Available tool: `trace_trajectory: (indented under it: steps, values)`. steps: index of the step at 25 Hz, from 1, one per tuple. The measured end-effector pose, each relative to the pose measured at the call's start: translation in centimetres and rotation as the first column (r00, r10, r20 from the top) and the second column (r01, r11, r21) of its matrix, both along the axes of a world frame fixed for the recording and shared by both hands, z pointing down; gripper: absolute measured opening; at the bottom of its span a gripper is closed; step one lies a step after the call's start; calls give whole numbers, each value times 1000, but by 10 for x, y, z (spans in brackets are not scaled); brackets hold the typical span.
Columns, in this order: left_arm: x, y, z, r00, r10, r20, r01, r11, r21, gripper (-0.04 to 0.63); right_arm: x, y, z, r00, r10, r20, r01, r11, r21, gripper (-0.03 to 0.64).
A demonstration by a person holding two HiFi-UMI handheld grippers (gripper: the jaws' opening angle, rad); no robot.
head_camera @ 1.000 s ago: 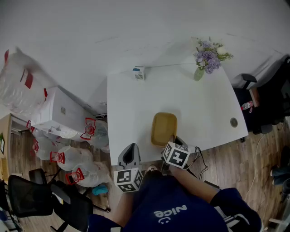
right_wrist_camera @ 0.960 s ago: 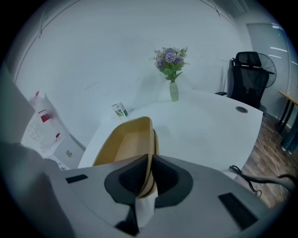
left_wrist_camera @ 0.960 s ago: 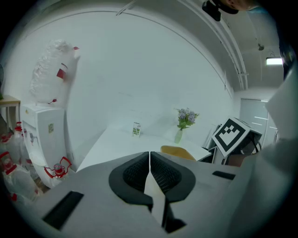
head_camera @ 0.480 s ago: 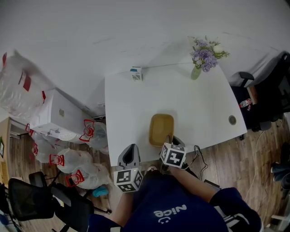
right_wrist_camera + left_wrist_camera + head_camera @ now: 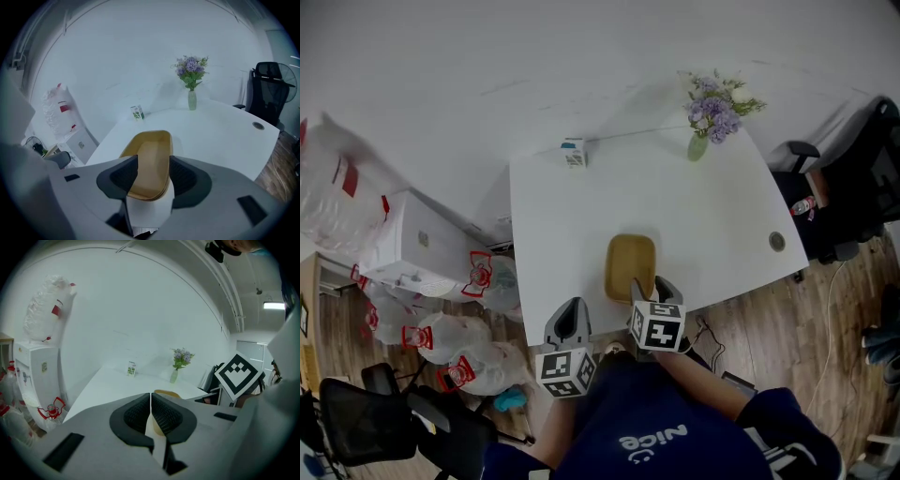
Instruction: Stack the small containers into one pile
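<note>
A yellow oblong container (image 5: 630, 267) lies on the white table (image 5: 703, 216) near its front edge; I cannot tell whether it is one container or several nested. My right gripper (image 5: 652, 287) stands at the container's near end with its jaws opening. In the right gripper view the container (image 5: 150, 159) lies between the spread fingers of the right gripper (image 5: 153, 171), which do not press on it. My left gripper (image 5: 569, 314) hangs off the table's front left edge. In its own view the left gripper (image 5: 150, 401) is shut and holds nothing, with the container (image 5: 166, 393) just beyond it.
A vase of purple flowers (image 5: 712, 112) stands at the table's far right corner and a small carton (image 5: 574, 151) at its far left. A round cable hole (image 5: 777, 242) sits near the right edge. Plastic bags (image 5: 478, 281) and a white cabinet (image 5: 417, 239) crowd the floor at the left.
The right gripper's jaws, closed at the container's near end before, have parted. The container stays on the table. The left gripper has not moved.
</note>
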State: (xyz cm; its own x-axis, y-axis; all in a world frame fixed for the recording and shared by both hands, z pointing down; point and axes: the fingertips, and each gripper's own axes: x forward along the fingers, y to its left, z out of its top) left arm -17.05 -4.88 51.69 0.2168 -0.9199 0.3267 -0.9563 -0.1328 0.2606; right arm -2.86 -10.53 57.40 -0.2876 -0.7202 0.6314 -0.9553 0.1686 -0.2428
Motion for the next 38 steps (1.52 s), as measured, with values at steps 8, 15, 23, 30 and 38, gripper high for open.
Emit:
trace_trajectory:
  steps: [8, 15, 23, 30, 38]
  values:
    - [8, -1, -22, 999, 39, 12, -40, 997, 69, 26, 15, -2, -44, 989, -147, 1, 145, 972, 185, 195]
    - [13, -2, -36, 996, 71, 48, -76, 988, 137, 26, 51, -3, -67, 981, -190, -21, 186, 923, 337, 195]
    - [14, -1, -32, 995, 76, 67, -85, 987, 138, 26, 90, 5, -66, 988, -139, -70, 155, 913, 378, 195]
    - [15, -9, -39, 995, 65, 73, -76, 984, 159, 26, 101, -3, -78, 987, -159, -18, 152, 895, 420, 193]
    - [27, -13, -44, 994, 76, 78, -88, 982, 168, 26, 117, -6, -85, 987, -161, 17, 137, 885, 445, 75]
